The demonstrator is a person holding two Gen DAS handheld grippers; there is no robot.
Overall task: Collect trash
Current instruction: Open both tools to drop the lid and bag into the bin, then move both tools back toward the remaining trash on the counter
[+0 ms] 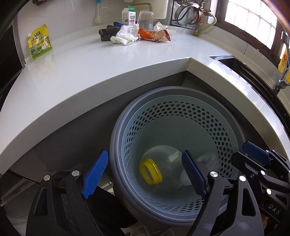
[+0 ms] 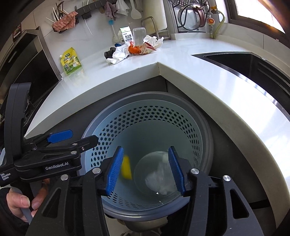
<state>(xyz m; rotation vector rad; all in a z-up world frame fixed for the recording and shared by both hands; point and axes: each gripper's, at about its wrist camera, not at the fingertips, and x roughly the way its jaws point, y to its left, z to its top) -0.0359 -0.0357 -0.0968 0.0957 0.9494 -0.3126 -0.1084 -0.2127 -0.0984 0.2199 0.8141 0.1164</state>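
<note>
Two grippers hang above one perforated bin (image 1: pixel 174 127), the largest thing before us after the white L-shaped counter (image 1: pixel 90 69) that wraps around it. We judge the bin was stood on the floor in the counter's inner corner so that both hands can reach it from the worktop.

Inside the bin lies a clear bottle with a yellow cap (image 1: pixel 150 171), and beside it a pale crumpled scrap (image 2: pixel 161 179); in the right wrist view the yellow cap is a blur, so it may be tumbling.

Our left gripper (image 1: pixel 146 174) stands wide apart and holds nothing. Our right gripper (image 2: pixel 146 170) is parted about halfway, its blue pads touching nothing, bin floor showing between them. Both point down into the bin, which reads as a drop.

More trash waits well apart at the back of the counter: white crumpled tissue (image 1: pixel 125 35), an orange wrapper (image 1: pixel 154 34), a clear plastic cup (image 1: pixel 145 20), a small carton (image 1: pixel 129 15).
</note>
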